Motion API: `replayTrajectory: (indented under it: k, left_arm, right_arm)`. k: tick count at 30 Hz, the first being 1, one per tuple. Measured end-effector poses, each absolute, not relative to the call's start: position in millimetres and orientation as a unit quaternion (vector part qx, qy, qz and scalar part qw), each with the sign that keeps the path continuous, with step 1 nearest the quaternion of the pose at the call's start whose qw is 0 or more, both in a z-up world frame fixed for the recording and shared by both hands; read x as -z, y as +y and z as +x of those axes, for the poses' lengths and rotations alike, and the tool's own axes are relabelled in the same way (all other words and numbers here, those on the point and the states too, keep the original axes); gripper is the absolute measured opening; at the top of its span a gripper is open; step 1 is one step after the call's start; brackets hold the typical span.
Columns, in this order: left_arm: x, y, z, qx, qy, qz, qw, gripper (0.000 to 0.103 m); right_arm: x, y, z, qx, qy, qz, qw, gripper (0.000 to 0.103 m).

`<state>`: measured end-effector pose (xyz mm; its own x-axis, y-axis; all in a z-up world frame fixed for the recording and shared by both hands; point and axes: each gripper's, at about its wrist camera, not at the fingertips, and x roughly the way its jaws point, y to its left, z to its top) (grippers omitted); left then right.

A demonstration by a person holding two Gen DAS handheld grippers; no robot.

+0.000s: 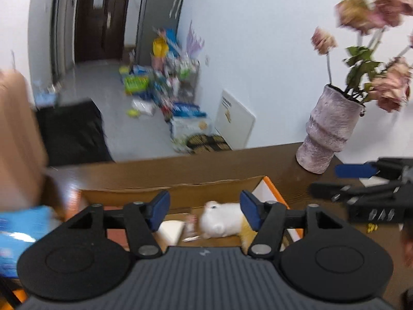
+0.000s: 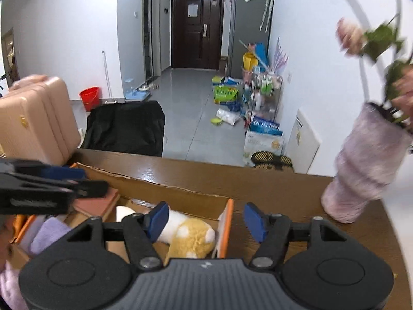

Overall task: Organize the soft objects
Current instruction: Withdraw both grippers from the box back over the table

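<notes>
An open cardboard box [image 1: 180, 193] [image 2: 180, 199] with orange-edged flaps sits on the brown table [image 1: 232, 165]. A white and yellow plush toy [image 1: 222, 219] [image 2: 191, 235] lies inside it, beside a white folded piece [image 1: 171, 228]. Lilac towels [image 2: 49, 235] fill the compartment to the left. My left gripper [image 1: 205, 202] hangs open above the plush, its blue pads apart and touching nothing. My right gripper [image 2: 206, 214] is open over the box's right flap, also with nothing between its pads. Each gripper shows in the other's view, the right one [image 1: 335, 180] and the left one [image 2: 64, 183].
A tall lilac vase [image 1: 327, 131] [image 2: 366, 165] with pink flowers stands on the table's right. A pink suitcase [image 2: 36, 121] rises at the left. A blue packet [image 1: 18, 230] lies at the near left. Beyond the table are a black-covered seat [image 2: 124, 126] and floor clutter.
</notes>
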<state>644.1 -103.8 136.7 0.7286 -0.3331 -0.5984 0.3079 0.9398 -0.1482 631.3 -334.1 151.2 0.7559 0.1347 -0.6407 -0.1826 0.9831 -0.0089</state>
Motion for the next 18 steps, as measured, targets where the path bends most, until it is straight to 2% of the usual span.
replayTrajectory:
  k: [3, 5, 7, 11, 15, 18]
  left_arm:
    - [-159, -91, 602, 0.156, 0.302, 0.009, 0.94, 0.071]
    - [-167, -81, 567, 0.133, 0.283, 0.022, 0.949, 0.072]
    - [-168, -70, 521, 0.119, 0.25, 0.038, 0.96, 0.077]
    - [-149, -50, 418, 0.096, 0.192, 0.069, 0.974, 0.083]
    - [-112, -31, 305, 0.091, 0.163, 0.024, 0.982, 0.099]
    - [-90, -23, 240, 0.07, 0.15, 0.023, 0.986, 0.101]
  right_arm:
    - [-168, -342, 598, -0.091, 0.328, -0.026, 0.94, 0.065]
    - [-175, -344, 568, -0.091, 0.316, -0.021, 0.944, 0.065]
    - [-176, -341, 529, -0.101, 0.296, -0.016, 0.95, 0.068]
    - [-157, -329, 433, -0.125, 0.237, -0.02, 0.963, 0.071]
    - [-127, -312, 330, -0.138, 0.191, -0.022, 0.972, 0.076]
    - [-94, -297, 253, -0.154, 0.18, -0.002, 0.972, 0.082]
